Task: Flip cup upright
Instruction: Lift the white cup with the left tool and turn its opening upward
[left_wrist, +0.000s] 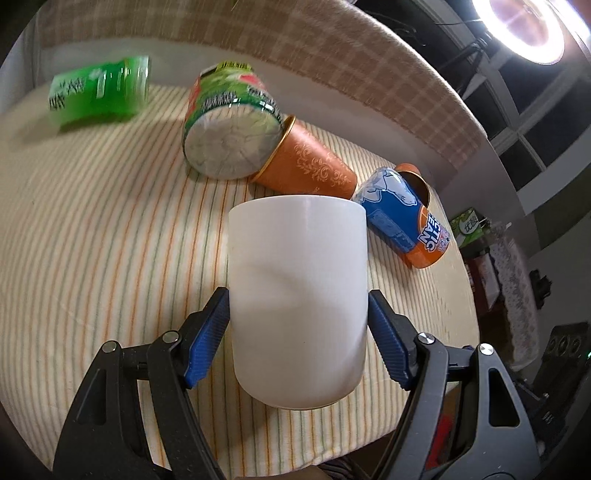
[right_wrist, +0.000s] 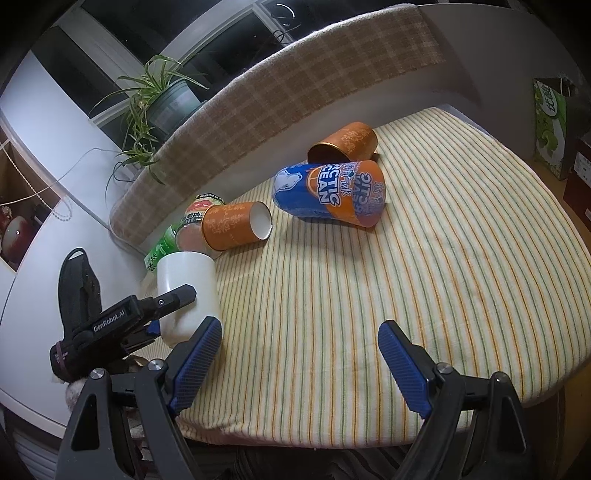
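Observation:
A plain white cup (left_wrist: 297, 295) stands on the striped cloth, its flat top face away from me and a thin gold rim at its lower end. My left gripper (left_wrist: 298, 325) is shut on the white cup, blue pads pressing both its sides. In the right wrist view the white cup (right_wrist: 186, 291) sits at the left with the left gripper's black body (right_wrist: 110, 328) on it. My right gripper (right_wrist: 299, 354) is open and empty above the cloth's near edge.
Lying on the striped cloth (left_wrist: 92, 229): an orange patterned cup (left_wrist: 306, 162), a blue-orange Arctic Ocean cup (left_wrist: 402, 218), a green-labelled cup (left_wrist: 229, 122), a green cup (left_wrist: 99, 92). A second orange cup (right_wrist: 347, 142) lies behind. A checked cushion (right_wrist: 295, 81) borders the back.

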